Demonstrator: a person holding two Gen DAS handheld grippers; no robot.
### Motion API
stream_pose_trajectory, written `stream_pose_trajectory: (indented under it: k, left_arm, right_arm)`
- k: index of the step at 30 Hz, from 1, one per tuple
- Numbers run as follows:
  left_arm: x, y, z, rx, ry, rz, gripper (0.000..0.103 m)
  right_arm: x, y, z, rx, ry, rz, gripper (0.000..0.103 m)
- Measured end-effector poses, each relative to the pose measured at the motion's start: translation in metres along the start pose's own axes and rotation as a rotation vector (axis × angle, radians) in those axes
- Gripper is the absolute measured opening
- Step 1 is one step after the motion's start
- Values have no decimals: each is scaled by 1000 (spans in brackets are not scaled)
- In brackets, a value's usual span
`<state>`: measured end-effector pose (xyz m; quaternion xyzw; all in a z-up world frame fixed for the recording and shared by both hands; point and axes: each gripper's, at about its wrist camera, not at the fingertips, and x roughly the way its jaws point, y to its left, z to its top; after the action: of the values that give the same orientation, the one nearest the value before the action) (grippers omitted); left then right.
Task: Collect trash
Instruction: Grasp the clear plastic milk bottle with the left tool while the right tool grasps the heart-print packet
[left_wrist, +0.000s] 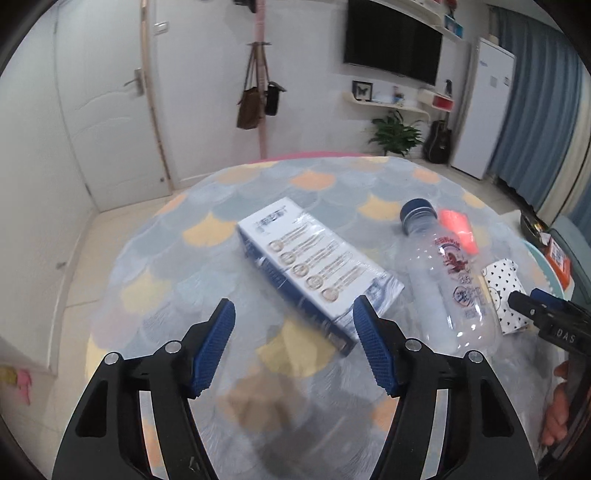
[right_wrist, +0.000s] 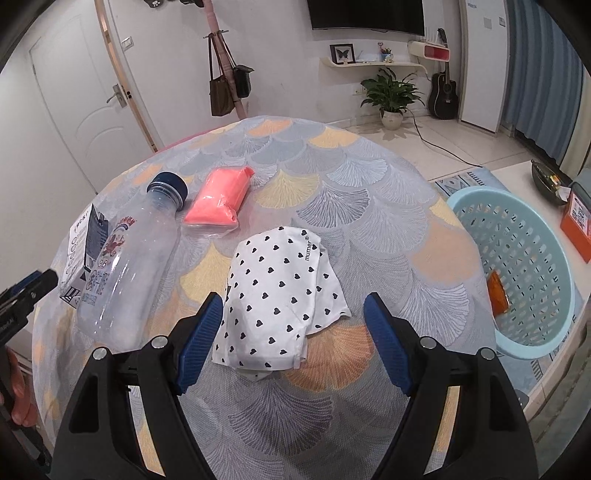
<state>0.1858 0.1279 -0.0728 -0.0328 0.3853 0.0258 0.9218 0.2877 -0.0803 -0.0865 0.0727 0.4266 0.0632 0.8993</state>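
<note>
Both grippers stand open and empty, left gripper nearing the carton, right gripper straddling the heart-print wrapper, since the basket waits beside the desk.

White heart-dotted wrapper; pale-blue basket; pink packet.

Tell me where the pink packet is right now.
In the right wrist view the pink packet lies on the table's far left, beside the clear bottle's cap.
</note>
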Motion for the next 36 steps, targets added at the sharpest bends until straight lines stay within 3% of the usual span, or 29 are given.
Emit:
stream_pose_trajectory:
  k: [6,8,14,20,25,29,32,36]
  left_arm:
    - [-6,-25,6,-28,11,-286,67]
    - [0,-41,9,-2,22,-315,67]
    - [25,-79,18,96,54,-278,67]
    - [48,-99,27,142,136,-232,67]
    - [48,-107,24,185,131,-186,67]
    - [44,-107,20,222,133,-150,67]
    - [47,-101,17,185,179,-219,67]
    - [52,-96,14,154,170,-229,62]
  right_arm:
    - [-2,2,0,-14,-15,-4,75]
    - [-3,2,0,-14,-22,7,75]
    - [-1,0,0,-8,-4,18,75]
    - [6,12,-1,-58,15,-40,75]
    - [8,16,-2,-83,17,-62,70]
    - [7,17,-3,-84,9,-66,56]
    - [5,14,-3,-73,0,-59,37]
    - [2,11,-3,-51,-11,-33,22]
